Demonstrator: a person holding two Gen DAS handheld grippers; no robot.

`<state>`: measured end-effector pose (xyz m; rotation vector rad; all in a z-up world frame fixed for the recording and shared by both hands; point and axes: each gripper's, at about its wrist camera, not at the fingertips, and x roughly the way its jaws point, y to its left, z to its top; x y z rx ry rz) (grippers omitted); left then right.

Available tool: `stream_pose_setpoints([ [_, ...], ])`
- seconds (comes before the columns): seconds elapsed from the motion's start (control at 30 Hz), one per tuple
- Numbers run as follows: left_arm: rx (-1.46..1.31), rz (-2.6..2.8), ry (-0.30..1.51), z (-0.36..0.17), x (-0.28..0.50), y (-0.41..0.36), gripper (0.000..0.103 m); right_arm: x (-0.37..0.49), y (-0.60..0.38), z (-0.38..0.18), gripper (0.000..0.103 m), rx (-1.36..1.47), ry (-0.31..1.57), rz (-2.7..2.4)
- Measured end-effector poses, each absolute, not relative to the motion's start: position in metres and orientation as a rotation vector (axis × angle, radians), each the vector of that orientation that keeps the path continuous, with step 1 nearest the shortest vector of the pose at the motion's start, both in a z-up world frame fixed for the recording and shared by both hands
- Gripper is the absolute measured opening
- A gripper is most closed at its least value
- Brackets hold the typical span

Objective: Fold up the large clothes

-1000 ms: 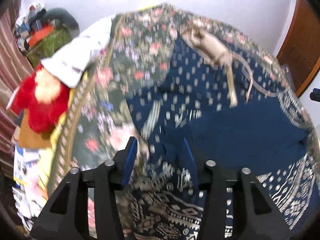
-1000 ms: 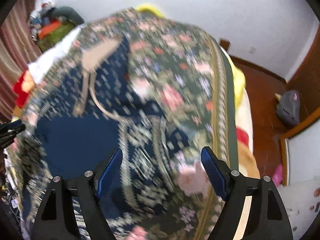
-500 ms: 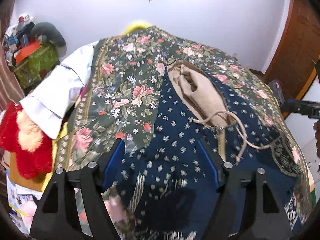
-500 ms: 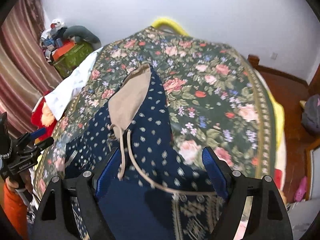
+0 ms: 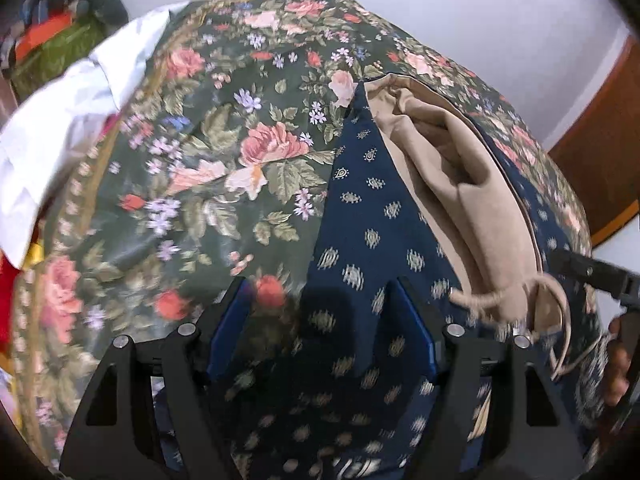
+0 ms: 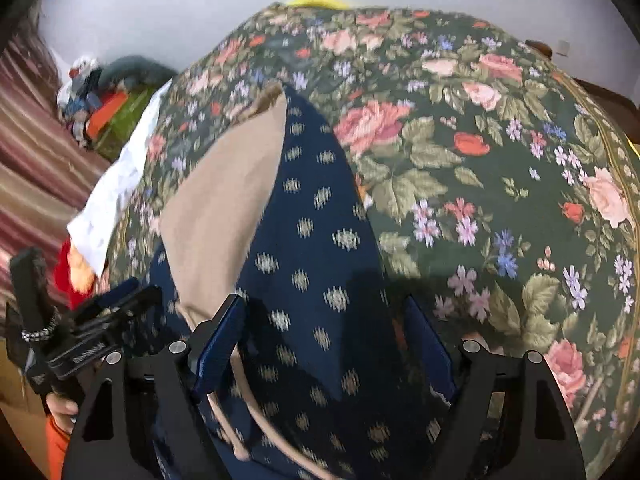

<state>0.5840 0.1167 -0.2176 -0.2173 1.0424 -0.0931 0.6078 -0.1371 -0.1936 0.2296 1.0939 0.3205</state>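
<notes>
I have both grippers angled down over the navy patterned garment (image 5: 360, 240), which lies spread on the floral bedspread (image 5: 200, 168) with its beige lining (image 5: 472, 184) turned up along one side and a beige drawstring (image 6: 256, 412) trailing toward me. My left gripper (image 5: 320, 328) straddles the garment's edge where navy meets floral, and its jaws are closing, cloth lying between them but not yet pinched. My right gripper (image 6: 332, 344) is over the opposite navy edge, jaws also closing, fabric and the drawstring near the left pad, nothing clamped so far. To do this step well, I judge I should bring each pad down onto the garment alone, so the bedspread beneath is not caught with it. I want both pinches level with each other on the two edges, so the fold comes out square. The drawstring could snag in my right jaws; I would rather grip just past it. Motion blur hides the exact hem line, so I should settle before I squeeze.
</notes>
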Motion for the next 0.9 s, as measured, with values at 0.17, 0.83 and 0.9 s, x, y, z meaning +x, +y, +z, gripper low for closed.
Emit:
stream_pose_setpoints([
  [0.17,-0.330,-0.138,1.034,-0.218,0.595,0.109,0.030,0.602,-0.122,-0.187,0.021,0.127,1.064,0.353],
  [0.83,-0.121,-0.374,1.127,-0.174,0.414,0.064,0.005,0.411,-0.132,-0.147,0.009,-0.083,1.052,0.567],
  [0.9,-0.104,-0.338,1.150,-0.185,0.402,0.066,0.005,0.400,-0.136,-0.146,0.010,-0.120,1.041,0.530],
])
